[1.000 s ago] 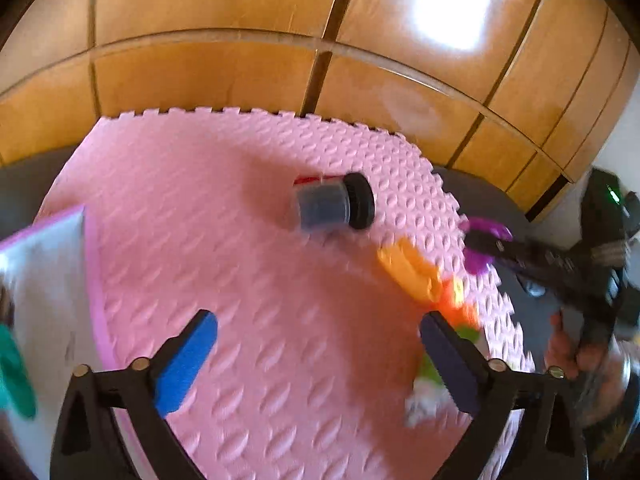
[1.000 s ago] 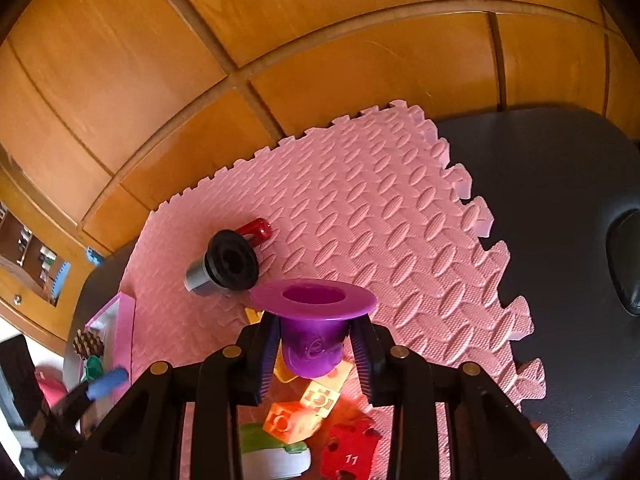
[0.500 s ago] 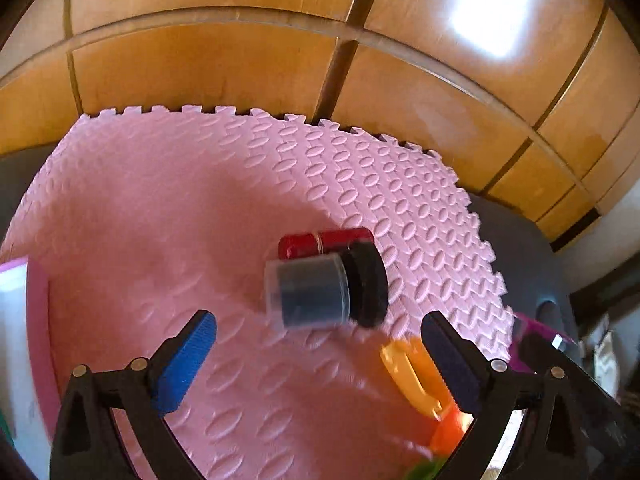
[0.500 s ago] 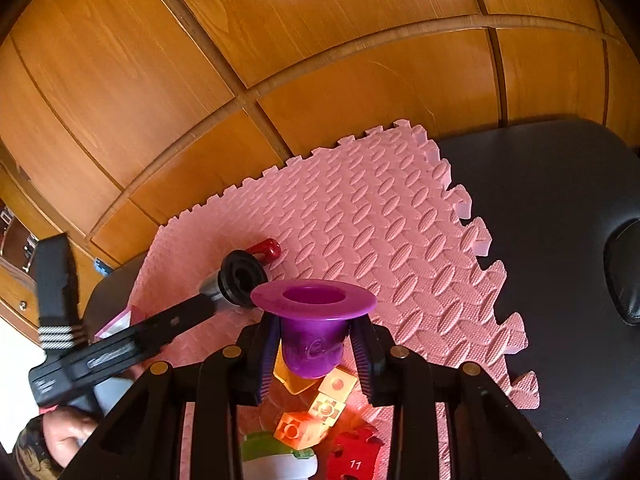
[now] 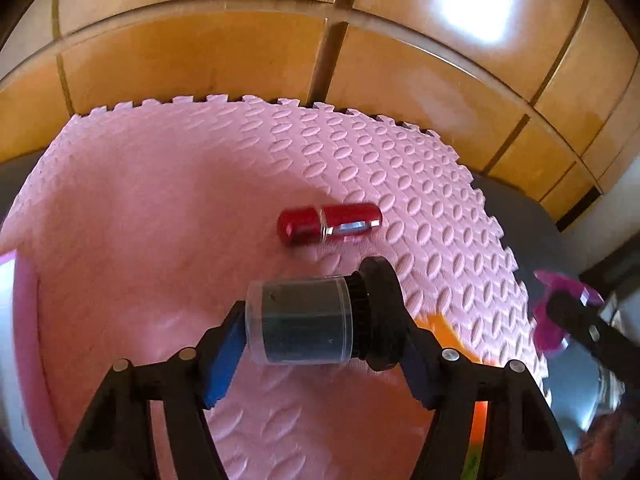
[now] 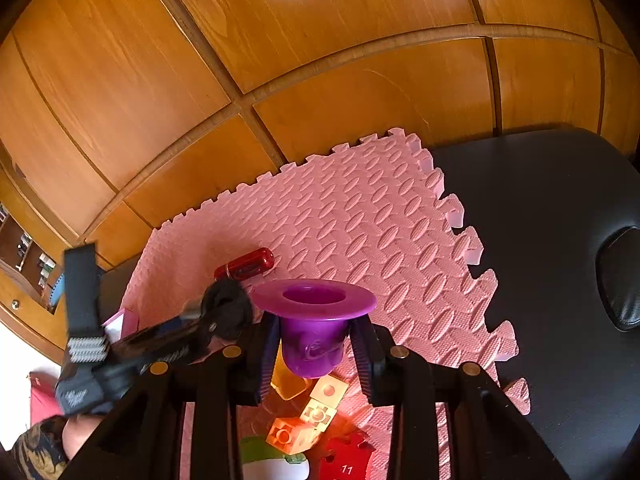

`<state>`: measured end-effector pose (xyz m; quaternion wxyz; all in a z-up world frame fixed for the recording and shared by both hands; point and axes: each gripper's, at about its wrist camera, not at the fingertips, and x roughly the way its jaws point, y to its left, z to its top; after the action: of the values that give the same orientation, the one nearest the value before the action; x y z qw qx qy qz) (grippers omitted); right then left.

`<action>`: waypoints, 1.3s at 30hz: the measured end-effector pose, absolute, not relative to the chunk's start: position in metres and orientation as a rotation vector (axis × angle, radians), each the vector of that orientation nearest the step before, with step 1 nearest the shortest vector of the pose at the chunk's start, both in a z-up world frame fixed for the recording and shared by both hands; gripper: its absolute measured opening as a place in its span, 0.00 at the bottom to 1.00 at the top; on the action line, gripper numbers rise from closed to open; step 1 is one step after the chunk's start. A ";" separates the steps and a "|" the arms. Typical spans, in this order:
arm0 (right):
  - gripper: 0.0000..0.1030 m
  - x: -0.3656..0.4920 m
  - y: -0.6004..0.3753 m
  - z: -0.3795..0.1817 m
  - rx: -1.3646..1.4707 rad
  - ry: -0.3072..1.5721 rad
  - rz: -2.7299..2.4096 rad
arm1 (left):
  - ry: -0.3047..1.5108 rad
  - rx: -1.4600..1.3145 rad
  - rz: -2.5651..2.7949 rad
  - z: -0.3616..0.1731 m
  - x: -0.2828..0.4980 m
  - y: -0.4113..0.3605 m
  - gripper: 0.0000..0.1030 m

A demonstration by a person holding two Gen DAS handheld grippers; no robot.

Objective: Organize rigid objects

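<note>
Left gripper jaws closing around a clear plastic cylinder jar with dark contents and a black screw cap, jar lying on its side on the pink textured foam puzzle mat; blue pad sits at the jar's clear base end, other pad at the black cap end, both look in contact though blur makes firm pressing hard to confirm; glossy red capsule-shaped tube with a silver band lies on the mat just beyond the jar, apart from it; right gripper clamped on a purple plastic cup with a wide flared rim, cup upright, pads on its lower body, held above the mat; under it a translucent yellow block, a cream cube and an orange toy brick cluster near the mat's near edge, red foam number piece marked 11 beside them; mat rests on a black desk; wooden panelled wall behind; pink-edged white box at the left edge of the left wrist view, contents cannot tell.
</note>
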<state>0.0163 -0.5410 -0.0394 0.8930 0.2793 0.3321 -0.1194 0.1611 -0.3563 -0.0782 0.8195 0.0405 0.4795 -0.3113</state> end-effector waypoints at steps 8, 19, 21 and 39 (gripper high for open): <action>0.32 0.020 -0.540 -0.045 0.540 0.720 -0.276 | 0.993 0.076 -0.663 -0.061 0.117 -0.309 0.67; 0.32 0.019 -0.536 -0.047 0.506 0.733 -0.301 | 0.910 0.014 -0.571 -0.022 0.098 -0.206 0.67; 0.32 0.020 -0.534 -0.046 0.501 0.733 -0.299 | 0.894 0.010 -0.537 -0.019 0.105 -0.190 0.67; 0.32 0.024 -0.530 -0.050 0.473 0.749 -0.303 | 0.969 0.032 -0.311 -0.073 0.217 -0.148 0.68</action>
<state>0.0240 -0.5297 -0.0498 0.8925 0.2280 0.3608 -0.1458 0.2175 -0.1478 -0.0729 0.8732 0.0152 0.4638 -0.1489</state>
